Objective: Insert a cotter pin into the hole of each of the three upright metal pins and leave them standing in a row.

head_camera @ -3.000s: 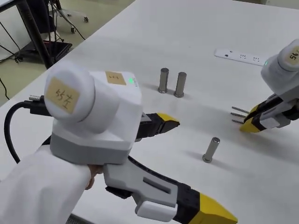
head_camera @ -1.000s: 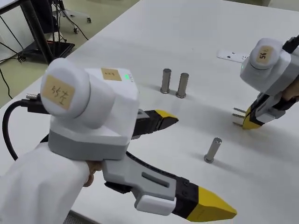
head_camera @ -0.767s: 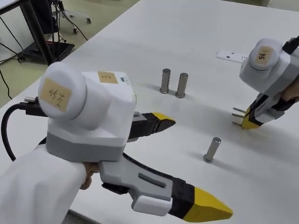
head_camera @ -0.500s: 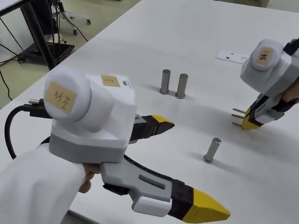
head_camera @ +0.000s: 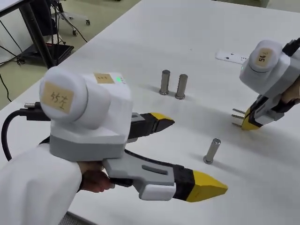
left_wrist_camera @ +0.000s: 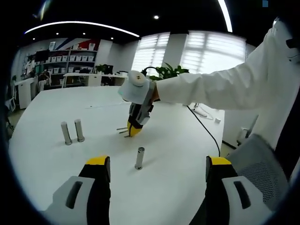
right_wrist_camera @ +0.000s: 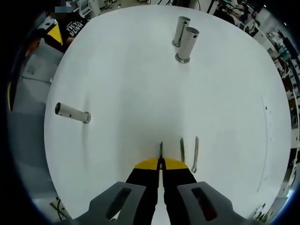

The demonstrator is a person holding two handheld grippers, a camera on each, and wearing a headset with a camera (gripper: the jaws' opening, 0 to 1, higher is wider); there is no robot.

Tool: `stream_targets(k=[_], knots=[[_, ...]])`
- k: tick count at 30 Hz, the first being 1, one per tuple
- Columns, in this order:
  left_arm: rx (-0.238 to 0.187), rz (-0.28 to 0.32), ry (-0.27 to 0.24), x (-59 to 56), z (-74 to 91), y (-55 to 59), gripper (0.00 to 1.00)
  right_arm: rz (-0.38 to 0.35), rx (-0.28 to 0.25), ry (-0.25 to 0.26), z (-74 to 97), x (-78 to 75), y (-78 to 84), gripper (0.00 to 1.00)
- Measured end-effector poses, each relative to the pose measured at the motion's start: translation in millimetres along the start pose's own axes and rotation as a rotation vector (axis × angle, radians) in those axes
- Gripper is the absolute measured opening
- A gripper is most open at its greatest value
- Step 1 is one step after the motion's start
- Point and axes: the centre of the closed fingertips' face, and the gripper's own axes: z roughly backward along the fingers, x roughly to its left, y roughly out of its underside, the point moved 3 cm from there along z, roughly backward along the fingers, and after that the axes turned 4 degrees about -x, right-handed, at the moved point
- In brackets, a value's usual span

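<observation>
Steel cotter pin (right_wrist_camera: 161, 150) is sitting between the jaws of the right gripper (right_wrist_camera: 161, 161), which we are pinching nearly shut on it. Three seconds ago that gripper was lying lower; it has since tipped up steeper. Two spare cotter pins (right_wrist_camera: 182, 149) are lying just beside it on the table (head_camera: 140, 37). We are holding the left gripper (left_wrist_camera: 158, 161) wide open and empty, near the lone metal pin (head_camera: 212, 150). The paired metal pins (head_camera: 165, 82) are standing unmoved. We are judging the first pick as under way, with no hole filled yet.
</observation>
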Motion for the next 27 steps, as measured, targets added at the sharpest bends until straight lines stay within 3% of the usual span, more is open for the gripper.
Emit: stream_targets(k=[2,7,12,16,19,24,27], knots=[[0.003,-0.027,-0.024,2.5,-1.4,0.4,0.78,-0.001,-0.001,0.0,0.1,0.0,0.1,0.0],[0.008,-0.027,-0.012,0.7,-3.8,0.5,0.74,-0.001,-0.001,0.002,0.1,-0.4,0.4,0.0],[-0.038,0.027,-0.022,2.2,-6.1,-9.3,0.81,-0.008,-0.008,0.005,0.5,-0.3,0.8,0.0],[-0.049,0.046,-0.041,6.2,-5.4,-14.7,0.73,-0.016,-0.017,0.002,0.3,-2.2,1.8,0.0],[-0.033,0.03,-0.059,10.2,-4.5,-14.8,0.67,-0.019,-0.022,0.0,0.5,-2.4,1.9,0.0],[-0.035,0.034,-0.064,10.8,-4.0,-18.2,0.66,-0.019,-0.023,0.002,0.2,-3.6,2.3,0.0],[0.024,0.017,-0.067,10.3,-3.8,-11.8,0.59,-0.018,-0.022,0.003,0.2,-3.9,2.4,0.0]])
